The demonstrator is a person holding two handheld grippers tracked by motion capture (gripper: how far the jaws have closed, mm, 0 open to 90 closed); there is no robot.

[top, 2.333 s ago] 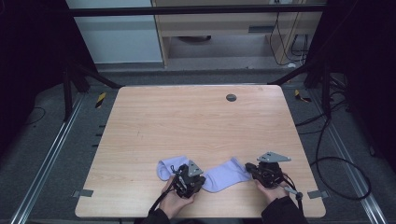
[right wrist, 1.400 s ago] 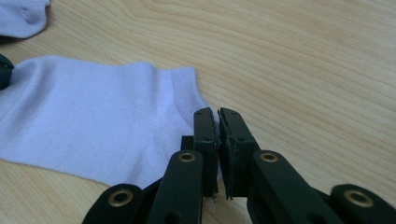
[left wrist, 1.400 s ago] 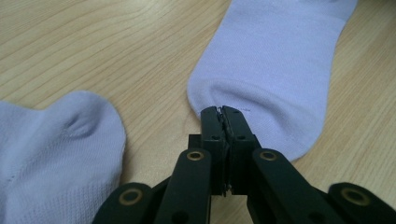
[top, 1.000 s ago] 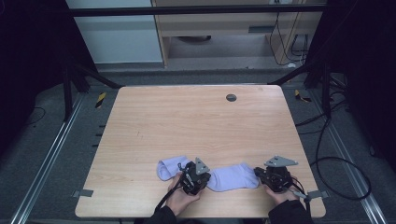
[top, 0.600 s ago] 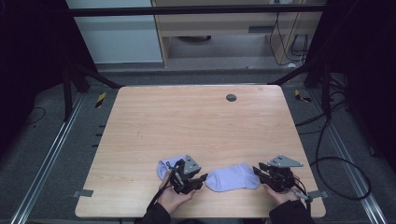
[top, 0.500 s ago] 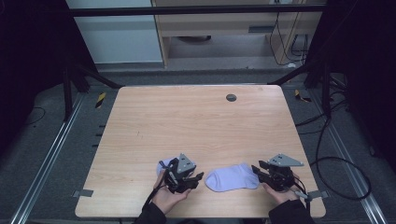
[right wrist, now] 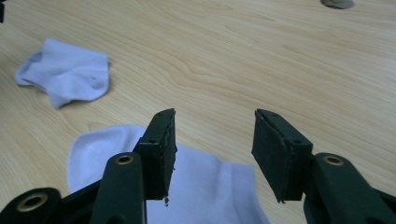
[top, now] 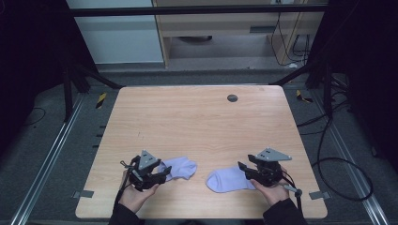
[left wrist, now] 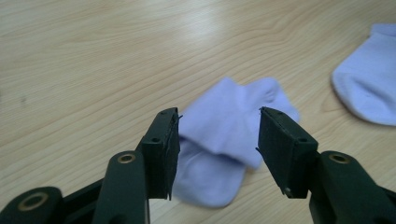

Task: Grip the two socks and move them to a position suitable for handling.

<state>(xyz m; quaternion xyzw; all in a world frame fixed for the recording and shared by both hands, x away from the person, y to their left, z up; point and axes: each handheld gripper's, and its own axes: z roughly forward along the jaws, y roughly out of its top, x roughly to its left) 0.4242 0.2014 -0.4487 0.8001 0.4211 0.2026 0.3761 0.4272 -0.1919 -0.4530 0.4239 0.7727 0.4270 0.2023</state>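
A: What changed vs. before?
B: Socks now apart on tabletop [top: 197, 117]. Folded sock [top: 178, 168] by left gripper [top: 158, 175], flat sock [top: 228, 179] by right gripper [top: 244, 167]. Both fingers released, holding nothing.
A: And gripper views?
B: Right gripper view shows flat sock's edge under its fingers [right wrist: 161, 140].

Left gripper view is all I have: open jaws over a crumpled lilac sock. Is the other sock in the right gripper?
Observer: No. The right gripper is open, jaws apart above the flat sock's cuff end.
Operator: Are the two socks touching?
Observer: No. In the high view, bare table separates the flat sock from the crumpled sock.
Operator: Anything else on the table?
Observer: One small dark round disc, near the far edge.
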